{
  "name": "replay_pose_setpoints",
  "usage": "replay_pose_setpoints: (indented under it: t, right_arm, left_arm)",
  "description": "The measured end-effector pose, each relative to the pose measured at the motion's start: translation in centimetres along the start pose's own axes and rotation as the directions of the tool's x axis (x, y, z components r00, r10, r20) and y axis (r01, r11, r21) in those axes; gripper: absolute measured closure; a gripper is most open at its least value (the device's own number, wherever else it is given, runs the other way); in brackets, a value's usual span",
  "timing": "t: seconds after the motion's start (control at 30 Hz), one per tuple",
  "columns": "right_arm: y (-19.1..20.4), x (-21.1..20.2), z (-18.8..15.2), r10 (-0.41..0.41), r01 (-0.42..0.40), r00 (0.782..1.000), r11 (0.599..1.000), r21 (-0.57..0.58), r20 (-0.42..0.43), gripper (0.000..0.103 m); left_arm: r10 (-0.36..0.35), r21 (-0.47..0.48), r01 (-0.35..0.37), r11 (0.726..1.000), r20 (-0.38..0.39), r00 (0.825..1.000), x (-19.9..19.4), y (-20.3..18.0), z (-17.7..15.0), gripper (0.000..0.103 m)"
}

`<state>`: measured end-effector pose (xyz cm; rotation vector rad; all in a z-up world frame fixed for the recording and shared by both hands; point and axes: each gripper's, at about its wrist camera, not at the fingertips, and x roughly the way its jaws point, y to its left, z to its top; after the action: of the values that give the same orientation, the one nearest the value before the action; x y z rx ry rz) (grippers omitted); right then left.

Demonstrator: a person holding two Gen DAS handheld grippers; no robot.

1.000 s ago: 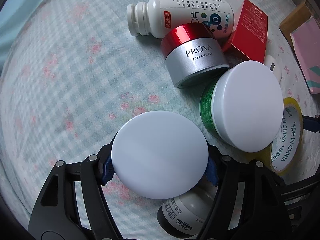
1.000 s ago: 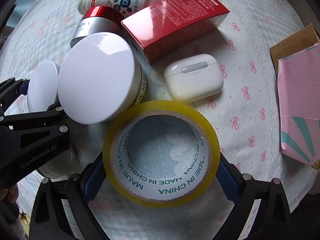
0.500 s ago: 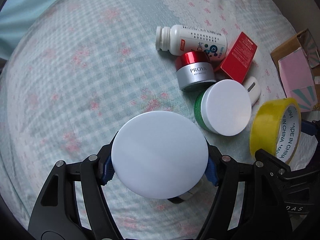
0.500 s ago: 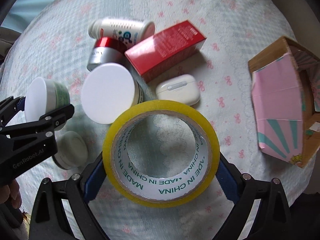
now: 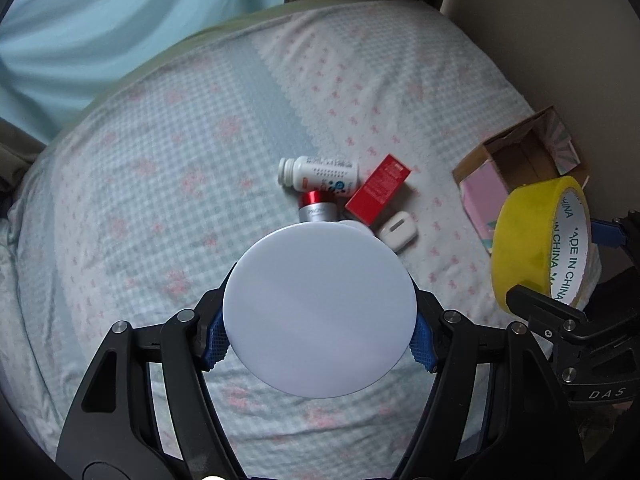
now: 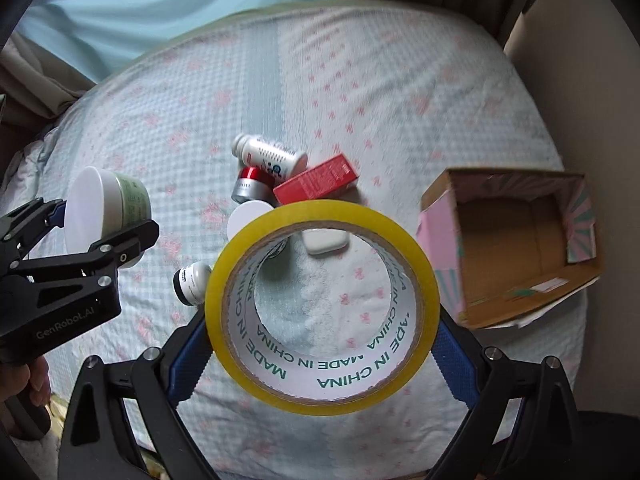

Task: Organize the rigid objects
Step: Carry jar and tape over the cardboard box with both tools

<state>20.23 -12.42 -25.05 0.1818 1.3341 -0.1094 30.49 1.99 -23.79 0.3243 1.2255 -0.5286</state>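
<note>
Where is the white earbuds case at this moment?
In the right wrist view, the white earbuds case lies on the bed, just below the red box, partly seen through the tape roll, left of the cardboard box.

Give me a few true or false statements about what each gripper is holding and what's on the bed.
1. The left gripper holds a white-lidded round jar. True.
2. The right gripper is empty. False: it grips a yellow tape roll.
3. The pink cardboard box is open and looks empty. True.
4. The red carton is inside the box. False: it lies on the bedspread.
</note>
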Motion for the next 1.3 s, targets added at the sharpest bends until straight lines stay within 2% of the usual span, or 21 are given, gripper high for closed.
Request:
replay_pose_setpoints:
  t: [0.23, 0.33, 0.57, 0.7, 0.9, 1.07, 1.17, 1.3]
  right_arm:
    - [-5.8, -5.6, 0.0, 0.066, -0.063, 0.996, 0.996, -0.066, 0.055, 0.007]
    - [-9.1, -7.2, -0.1, 0.071, -0.063, 0.995, 0.992, -0.112, 0.063, 0.007]
    - [-18.2, -8.8, 1.0, 0.037, -0.026, 0.998, 0.982, -0.186, 0.054, 0.007]
    - [-23.8, -7.5, 2.2, 0.029, -0.028, 1.0, 0.981, -0.194, 0.006, 0.007]
    - [-31.7, -3.9, 4.0, 0.001, -0.01, 0.998, 0.989, -0.147, -0.064, 0.007]
    - [-35.2, 0.6, 5.3, 0.004, -0.02, 0.994, 0.989, -0.145, -0.107, 0.007]
    - [-35.8, 3.1, 5.7, -0.004, -0.019, 0.995, 0.973, -0.229, -0.099, 0.007]
    - [-35.1, 6.2, 4.9, -0.044, 0.012, 0.997, 0.899, -0.437, -0.062, 0.007]
  left_arm:
    - [-0.01, -0.029, 0.013, 1.0, 0.091, 0.996, -5.9, -6.8, 2.0, 0.035]
    - [-0.005, -0.058, 0.012, 0.998, 0.114, 0.993, -7.5, -10.4, 2.7, 0.036]
    - [-0.033, -0.13, 0.049, 0.99, 0.121, 0.992, -7.4, -18.7, 5.2, 0.035]
    - [-0.048, -0.131, 0.058, 0.99, 0.082, 0.995, -5.0, -23.6, 6.4, 0.035]
    - [-0.061, -0.108, 0.061, 0.992, 0.003, 0.998, 0.0, -29.6, 8.6, 0.035]
    - [-0.054, -0.084, 0.048, 0.995, -0.069, 0.996, 4.9, -32.9, 10.8, 0.035]
    - [-0.044, -0.062, 0.037, 0.997, -0.119, 0.992, 8.4, -34.4, 12.0, 0.035]
    - [-0.041, -0.046, 0.033, 0.998, -0.19, 0.981, 13.4, -35.6, 13.1, 0.035]
